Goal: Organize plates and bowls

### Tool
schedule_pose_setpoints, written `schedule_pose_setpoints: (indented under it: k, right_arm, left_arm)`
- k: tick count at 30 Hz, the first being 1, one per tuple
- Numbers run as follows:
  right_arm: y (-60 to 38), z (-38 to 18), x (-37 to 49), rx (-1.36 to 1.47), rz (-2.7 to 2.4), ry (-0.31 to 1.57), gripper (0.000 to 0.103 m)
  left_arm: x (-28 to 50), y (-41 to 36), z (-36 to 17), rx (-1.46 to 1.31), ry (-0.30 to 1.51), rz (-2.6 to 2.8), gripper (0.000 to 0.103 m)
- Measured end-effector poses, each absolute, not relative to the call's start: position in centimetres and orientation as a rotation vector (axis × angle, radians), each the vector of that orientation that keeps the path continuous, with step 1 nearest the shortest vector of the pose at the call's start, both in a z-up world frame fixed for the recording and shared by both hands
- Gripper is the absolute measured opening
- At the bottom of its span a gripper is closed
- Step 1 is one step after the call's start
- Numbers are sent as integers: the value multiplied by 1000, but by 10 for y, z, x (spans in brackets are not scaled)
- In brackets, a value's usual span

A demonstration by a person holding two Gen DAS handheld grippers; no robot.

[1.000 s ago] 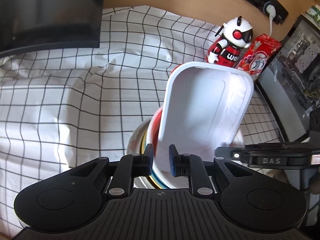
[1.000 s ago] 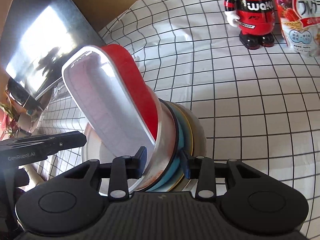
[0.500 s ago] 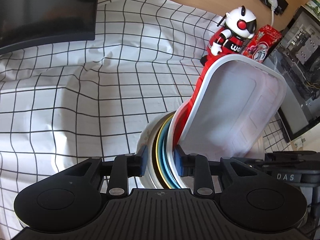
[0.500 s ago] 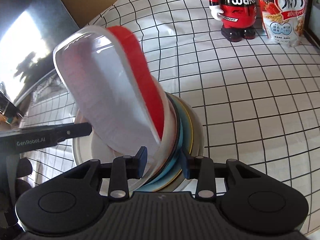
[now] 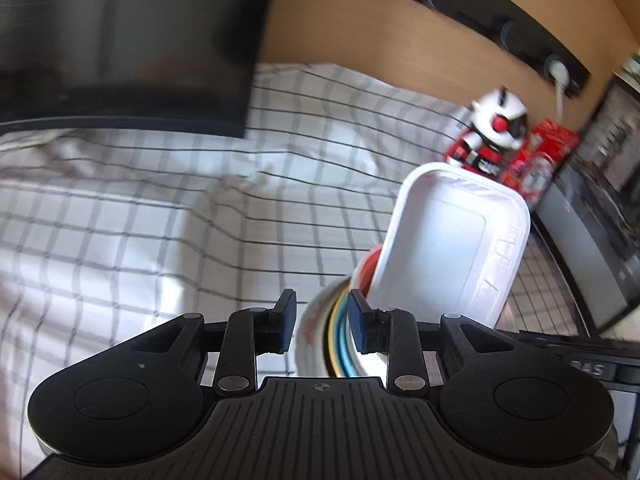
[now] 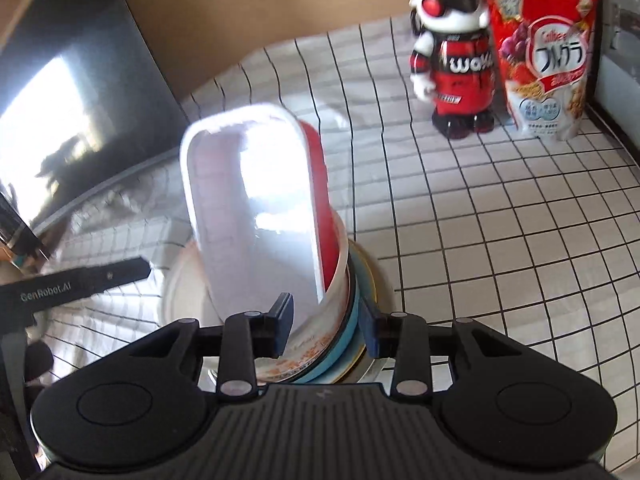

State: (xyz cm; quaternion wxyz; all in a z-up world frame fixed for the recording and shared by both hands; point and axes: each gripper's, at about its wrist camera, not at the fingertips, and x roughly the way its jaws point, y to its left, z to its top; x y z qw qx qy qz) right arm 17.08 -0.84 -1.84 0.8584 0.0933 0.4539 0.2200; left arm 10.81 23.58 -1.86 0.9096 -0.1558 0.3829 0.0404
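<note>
Both grippers clamp the tilted stack of plates (image 6: 340, 344) w/ white tray (image 6: 256, 216) on top. Left gripper (image 5: 322, 318) grips the rims, jaws part-open; right gripper (image 6: 326, 326) likewise, over the checked cloth (image 6: 500, 220).

I see a stack of plates (image 6: 344, 332) tipped up on edge over the checked cloth, rims showing white, blue and yellowish layers; the innermost carries orange flecks. Leaning from it toward twelve o'clock is a white rectangular tray (image 6: 256, 216), hollow side facing me, with a red dish (image 6: 322, 184) nested behind it, possibly a bowl.
</note>
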Motion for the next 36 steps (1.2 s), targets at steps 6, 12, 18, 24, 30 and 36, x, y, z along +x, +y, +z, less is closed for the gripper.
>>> schedule_pose_setpoints:
  k: [6, 12, 18, 24, 30, 36]
  right_arm:
    - [-38, -6, 133, 204, 549, 872, 38]
    - [-63, -6, 96, 175, 626, 810, 52]
    - [-73, -13, 53, 78, 641, 727, 58]
    - [-84, -14, 10, 75, 590, 636, 64]
    - [-90, -7, -19, 88, 571, 599, 67]
    - [-85, -7, -34, 24, 591, 591, 68]
  left_arm:
    - [65, 207, -14, -363, 810, 135, 31]
    - [21, 159, -15, -344, 826, 167, 31]
    - [-26, 123, -22, -264, 744, 224, 20]
    - [-84, 85, -10, -211, 553, 176, 16]
    - [-104, 66, -11, -137, 528, 162, 16]
    - [-108, 57, -24, -86, 567, 205, 16]
